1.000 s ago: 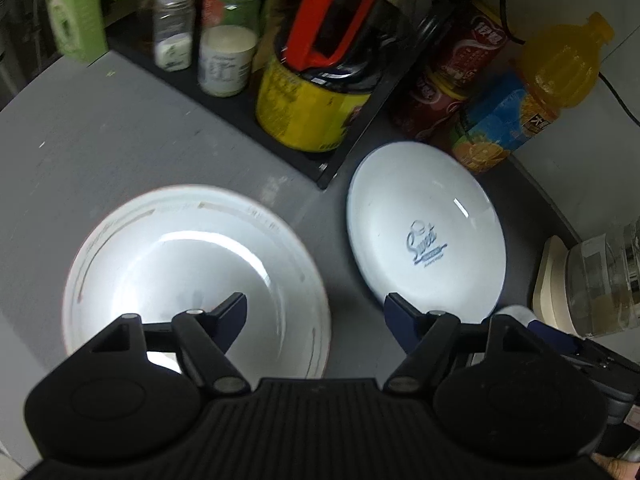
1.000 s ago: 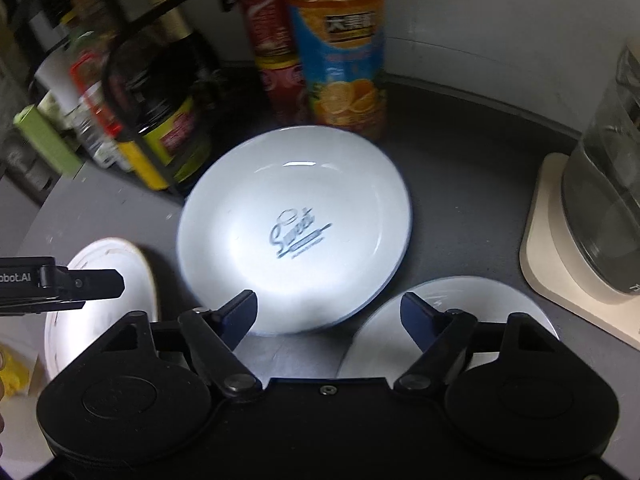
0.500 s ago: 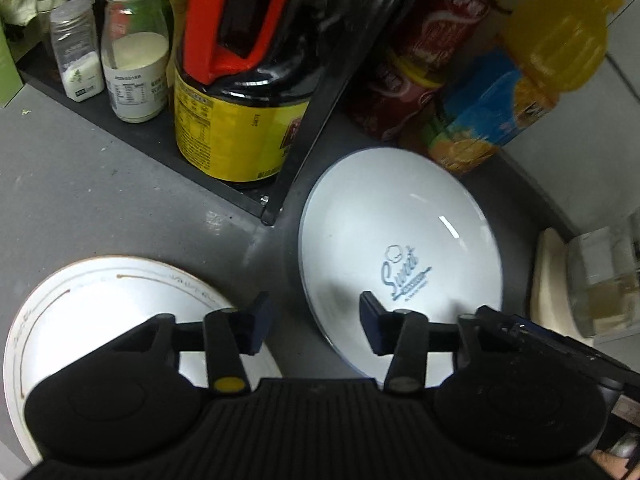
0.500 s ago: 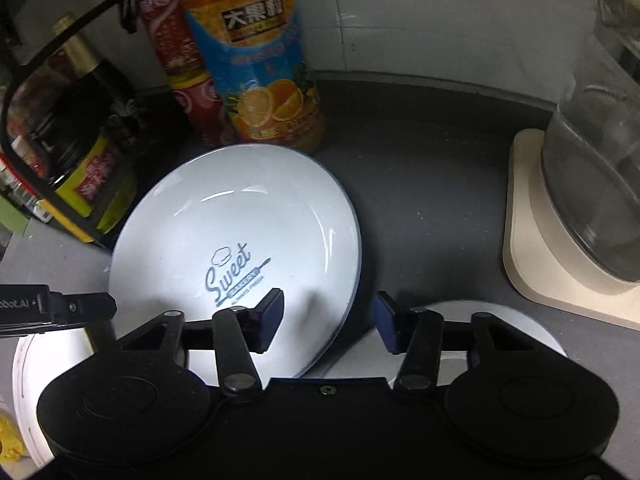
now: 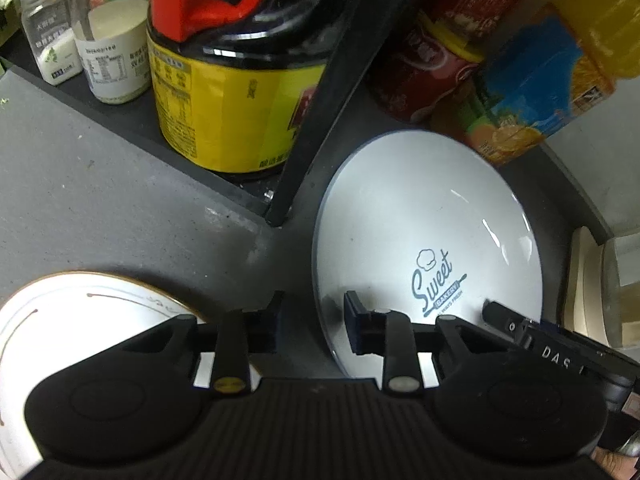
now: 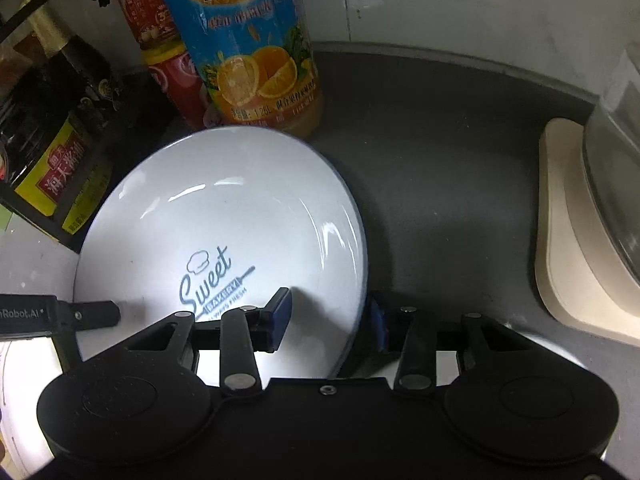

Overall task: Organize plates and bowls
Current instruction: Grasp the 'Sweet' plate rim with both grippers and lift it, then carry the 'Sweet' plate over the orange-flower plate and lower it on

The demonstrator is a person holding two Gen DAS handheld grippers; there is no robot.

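A white plate with a blue rim and "Sweet Bakery" print [image 5: 424,232] lies on the grey counter; it also shows in the right wrist view [image 6: 240,216]. My left gripper [image 5: 312,324] straddles its left edge, jaws still apart. My right gripper [image 6: 328,316] straddles its right edge, jaws narrowed around the rim. A white gold-trimmed plate [image 5: 80,312] lies at the lower left, under the left gripper. Another white plate [image 6: 536,340] peeks out under the right gripper.
A black rack [image 5: 312,120] holds a yellow-labelled soy bottle [image 5: 224,108] and spice jars [image 5: 112,52]. An orange juice bottle [image 6: 248,44] and red bottle [image 6: 160,40] stand right behind the plate. A glass jar on a beige base [image 6: 576,232] is at right.
Both grippers have moved forward onto the Sweet plate's edges and their jaws have narrowed. The left gripper has shifted right, off the gold-trimmed plate.
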